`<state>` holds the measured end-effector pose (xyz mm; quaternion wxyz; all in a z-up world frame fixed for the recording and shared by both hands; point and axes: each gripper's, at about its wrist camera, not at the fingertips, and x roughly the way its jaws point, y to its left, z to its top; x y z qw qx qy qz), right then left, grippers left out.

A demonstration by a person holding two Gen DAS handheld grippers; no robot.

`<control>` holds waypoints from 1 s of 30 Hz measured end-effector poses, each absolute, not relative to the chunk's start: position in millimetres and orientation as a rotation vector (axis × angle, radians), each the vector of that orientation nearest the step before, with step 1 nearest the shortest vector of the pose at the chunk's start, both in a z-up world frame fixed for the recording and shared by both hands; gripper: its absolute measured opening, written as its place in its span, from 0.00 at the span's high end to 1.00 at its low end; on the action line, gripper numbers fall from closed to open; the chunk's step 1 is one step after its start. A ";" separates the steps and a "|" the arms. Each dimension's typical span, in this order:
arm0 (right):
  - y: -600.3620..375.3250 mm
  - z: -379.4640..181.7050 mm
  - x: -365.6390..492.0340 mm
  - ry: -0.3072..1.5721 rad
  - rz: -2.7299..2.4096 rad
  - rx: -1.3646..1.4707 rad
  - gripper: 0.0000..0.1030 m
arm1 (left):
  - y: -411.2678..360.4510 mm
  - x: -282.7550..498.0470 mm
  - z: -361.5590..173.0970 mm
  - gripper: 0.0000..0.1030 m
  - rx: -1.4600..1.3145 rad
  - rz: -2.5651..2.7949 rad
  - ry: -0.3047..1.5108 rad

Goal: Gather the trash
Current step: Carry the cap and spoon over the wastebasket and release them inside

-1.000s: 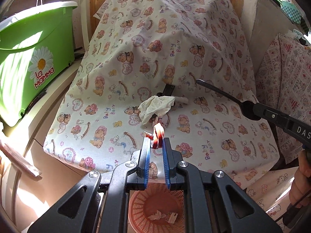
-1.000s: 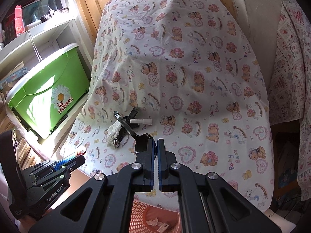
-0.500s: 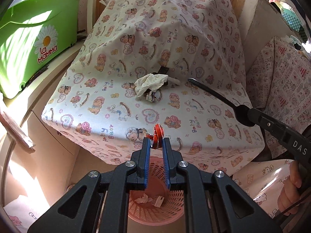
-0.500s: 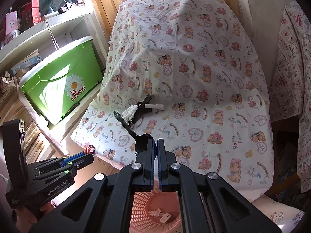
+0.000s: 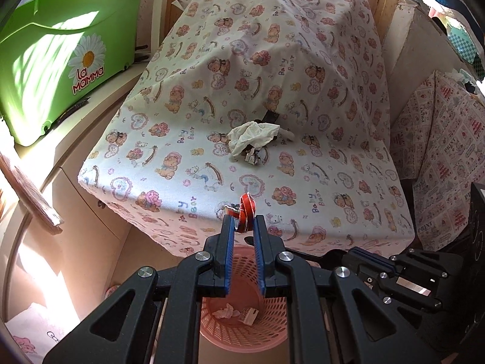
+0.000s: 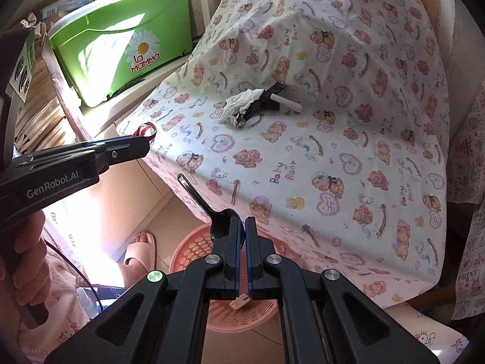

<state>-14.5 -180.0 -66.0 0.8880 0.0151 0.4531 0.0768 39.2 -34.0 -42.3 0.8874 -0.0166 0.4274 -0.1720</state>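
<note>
My left gripper (image 5: 244, 223) is shut on a red wrapper (image 5: 246, 212) and holds it above the pink basket (image 5: 272, 330), in front of the table edge. It also shows in the right wrist view (image 6: 142, 142). My right gripper (image 6: 241, 224) is shut on a black plastic spoon (image 6: 209, 209), held over the basket (image 6: 188, 248). A crumpled white tissue (image 5: 251, 135) lies on the bear-print cloth (image 5: 333, 157) with small black scraps and a white tube (image 6: 286, 101) beside it. The basket holds a few bits of trash.
A green La Mamma tub (image 5: 60, 51) stands on a shelf at the left. More printed fabric (image 5: 445, 163) hangs at the right. A person's sandalled foot (image 6: 139, 248) is on the floor left of the basket.
Both grippers have pulled back and down from the table with their items. The right gripper now sits low beside the left one, over the basket.
</note>
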 end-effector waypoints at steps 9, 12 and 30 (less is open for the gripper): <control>-161.2 -104.6 -16.6 1.110 0.143 -0.003 0.97 | -34.4 45.7 -72.4 0.89 -0.065 -0.341 1.010; -157.6 -120.3 -16.1 1.177 0.151 0.021 0.97 | -32.9 52.4 -90.6 0.89 -0.109 -0.342 1.096; -152.5 -216.5 -5.1 1.449 0.089 0.088 0.97 | -31.6 78.6 -216.5 0.88 -0.118 -0.196 1.458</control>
